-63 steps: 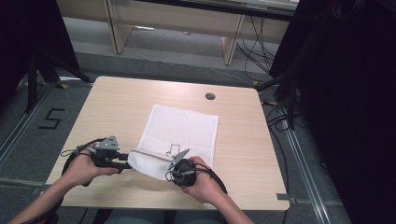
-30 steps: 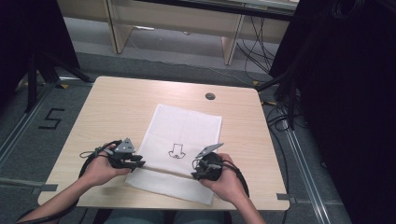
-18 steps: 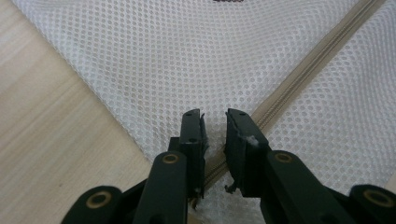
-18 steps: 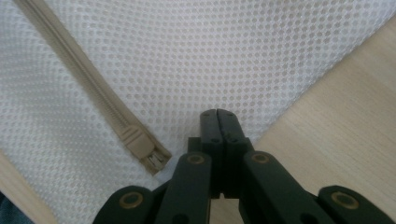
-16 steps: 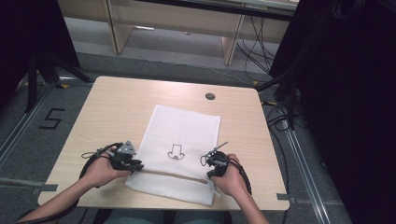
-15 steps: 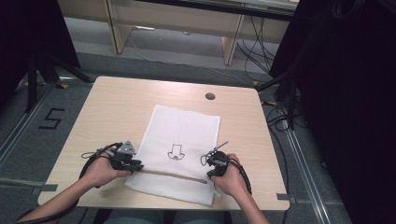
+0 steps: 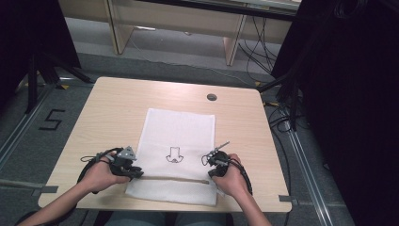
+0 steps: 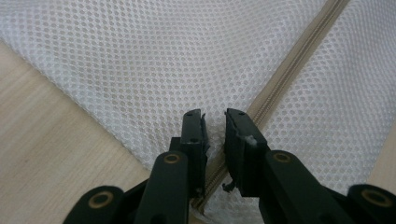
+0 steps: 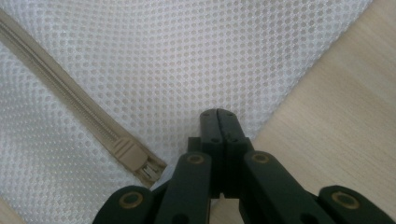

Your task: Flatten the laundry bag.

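A white mesh bag point(image 7: 179, 127) with a black printed mark point(image 7: 174, 154) lies flat on the wooden table point(image 7: 117, 108). A beige zipper point(image 7: 169, 178) crosses it near the front edge. My left gripper point(image 7: 139, 173) is at the zipper's left end; its jaws have just been closing and pinch a fold of mesh point(image 8: 140, 56) beside the zipper point(image 8: 289, 79), left gripper point(image 8: 214, 114). My right gripper point(image 7: 210, 175) is at the zipper's right end. Its jaws are shut tight, right gripper point(image 9: 218, 112), tips on the mesh just right of the zipper slider point(image 9: 133, 158).
A round cable hole point(image 7: 211, 97) sits at the table's far right. Bare wood point(image 9: 336, 102) borders the bag on both sides. Beyond the table are a floor marking "5" point(image 7: 51, 120), desk legs and dark cables point(image 7: 282, 117).
My right hand has moved right along the zipper and sunk to the table, and its jaws have shut. The bag went from bunched to flat. The left hand stayed put.
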